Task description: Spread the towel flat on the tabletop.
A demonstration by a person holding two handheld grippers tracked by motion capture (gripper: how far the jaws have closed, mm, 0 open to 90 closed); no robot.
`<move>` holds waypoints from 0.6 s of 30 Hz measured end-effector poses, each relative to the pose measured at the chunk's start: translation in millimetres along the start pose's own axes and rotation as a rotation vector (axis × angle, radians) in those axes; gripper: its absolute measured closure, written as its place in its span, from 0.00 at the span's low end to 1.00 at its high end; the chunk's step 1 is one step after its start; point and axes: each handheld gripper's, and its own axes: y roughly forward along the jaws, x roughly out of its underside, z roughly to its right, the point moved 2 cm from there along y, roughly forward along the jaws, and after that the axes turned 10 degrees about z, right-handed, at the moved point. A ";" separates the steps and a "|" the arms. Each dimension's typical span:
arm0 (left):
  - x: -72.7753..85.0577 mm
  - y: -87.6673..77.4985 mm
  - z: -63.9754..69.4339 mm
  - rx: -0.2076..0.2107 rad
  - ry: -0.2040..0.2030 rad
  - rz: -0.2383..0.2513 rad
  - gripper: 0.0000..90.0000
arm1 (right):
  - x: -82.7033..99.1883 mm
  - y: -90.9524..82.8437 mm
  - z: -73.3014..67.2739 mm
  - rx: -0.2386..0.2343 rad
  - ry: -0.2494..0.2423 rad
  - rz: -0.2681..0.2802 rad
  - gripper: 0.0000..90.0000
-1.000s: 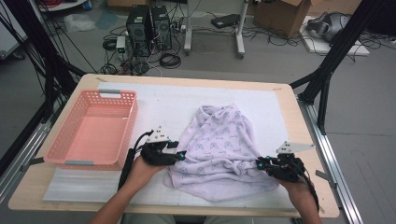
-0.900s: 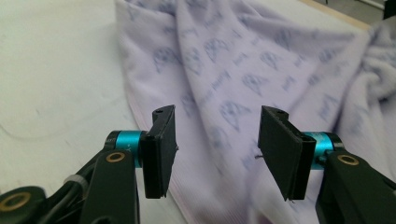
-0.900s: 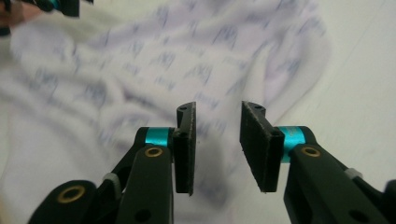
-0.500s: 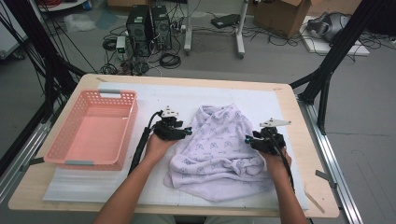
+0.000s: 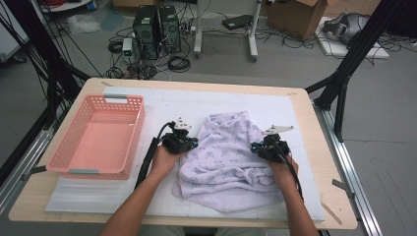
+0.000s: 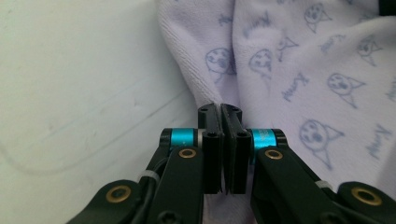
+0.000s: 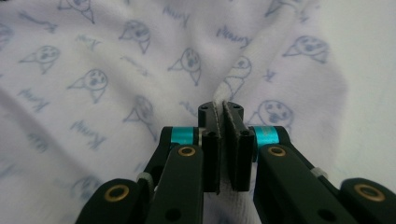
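Between both sets of fingers: opposite edges of one lilac printed cloth, pinched for spreading or folding

Left gripper has just closed its fingers on the cloth's left hem; right gripper has just closed on a raised fold at the right edge, fabric visible between the pads. Two opposed grips let the crumpled cloth, lying mid-counter on a white mat, be lifted evenly. Beside the left hand, the pink basket holds nothing
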 end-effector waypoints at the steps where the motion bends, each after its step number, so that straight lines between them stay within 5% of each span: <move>1: 1.3 -5.6 0.7 -0.003 0.002 0.003 0.97 | 1.9 -5.9 -0.7 -0.001 0.001 0.013 0.96; 7: 13.4 -44.0 10.9 0.023 -0.021 0.074 0.97 | 18.1 -40.7 -6.5 -0.038 0.018 0.088 0.96; 15: 39.2 -63.5 23.6 0.110 -0.041 0.047 0.96 | 41.8 -72.4 -21.5 -0.125 0.015 0.058 0.96; 18: 31.5 -60.4 20.1 0.094 -0.044 0.069 0.76 | 38.4 -76.8 -25.1 -0.139 0.001 0.047 0.89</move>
